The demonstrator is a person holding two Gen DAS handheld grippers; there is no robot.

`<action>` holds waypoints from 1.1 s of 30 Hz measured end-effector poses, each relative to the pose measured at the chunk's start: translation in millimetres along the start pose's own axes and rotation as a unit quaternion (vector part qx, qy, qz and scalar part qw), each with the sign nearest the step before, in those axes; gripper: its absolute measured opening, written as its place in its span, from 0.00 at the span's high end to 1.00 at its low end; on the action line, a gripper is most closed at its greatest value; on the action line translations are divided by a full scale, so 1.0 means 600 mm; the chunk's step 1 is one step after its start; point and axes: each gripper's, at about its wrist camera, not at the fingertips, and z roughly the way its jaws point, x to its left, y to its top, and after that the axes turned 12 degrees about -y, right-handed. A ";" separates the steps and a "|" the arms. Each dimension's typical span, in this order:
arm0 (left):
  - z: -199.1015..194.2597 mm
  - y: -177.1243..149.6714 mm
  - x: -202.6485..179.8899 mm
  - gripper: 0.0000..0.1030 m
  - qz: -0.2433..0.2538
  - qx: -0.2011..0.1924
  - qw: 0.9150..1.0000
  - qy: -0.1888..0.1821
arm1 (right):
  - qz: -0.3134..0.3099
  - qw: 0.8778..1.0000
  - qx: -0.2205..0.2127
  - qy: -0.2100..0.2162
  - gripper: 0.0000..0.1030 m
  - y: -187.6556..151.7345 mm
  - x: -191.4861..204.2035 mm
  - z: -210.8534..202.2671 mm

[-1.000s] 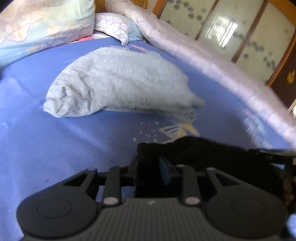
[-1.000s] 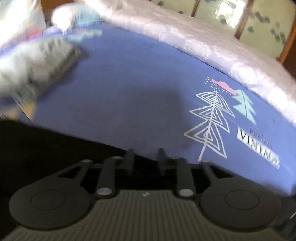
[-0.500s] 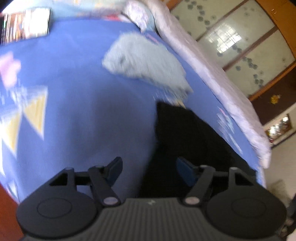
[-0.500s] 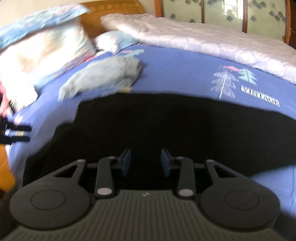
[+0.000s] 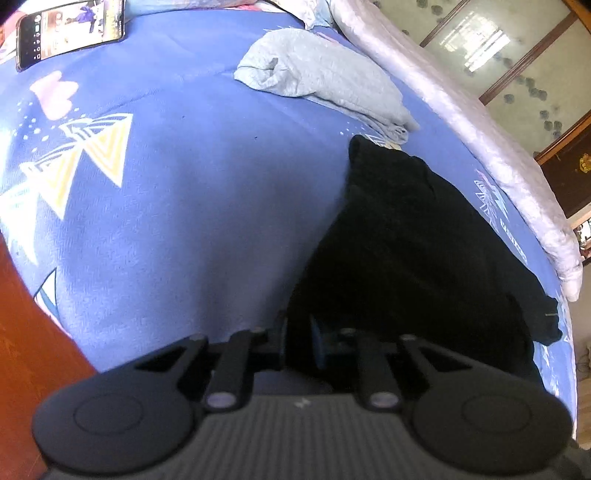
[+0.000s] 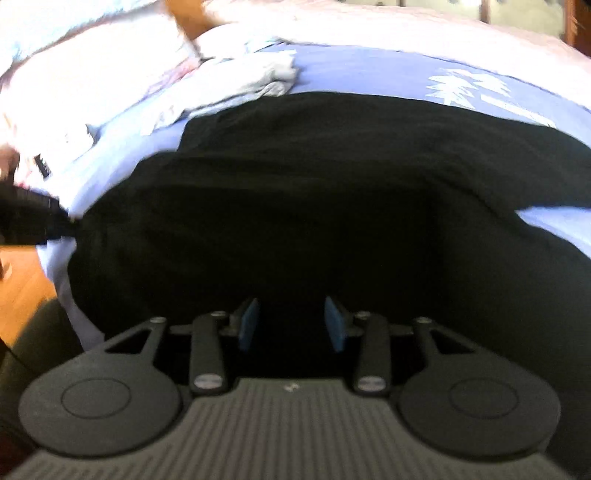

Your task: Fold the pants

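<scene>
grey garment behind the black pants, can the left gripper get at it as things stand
Probably not right away. The left gripper has just closed on the edge of the black pants, so it is occupied. Otherwise the blue bedsheet between it and the grey garment lies bare.

I have open blue sheet [image 5: 192, 221] to the left of the black pants [image 5: 417, 251], clear up to the phone [image 5: 70, 31] at the far corner. Ahead, the folded grey garment [image 5: 325, 81] touches the pants' far end, and the rolled pale quilt [image 5: 461, 122] walls off the right edge.
</scene>
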 end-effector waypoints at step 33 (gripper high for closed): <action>0.079 0.194 -0.141 0.57 0.121 -0.049 0.991 0.029 | 0.330 0.928 -0.059 -0.164 0.52 0.116 -0.477 -0.040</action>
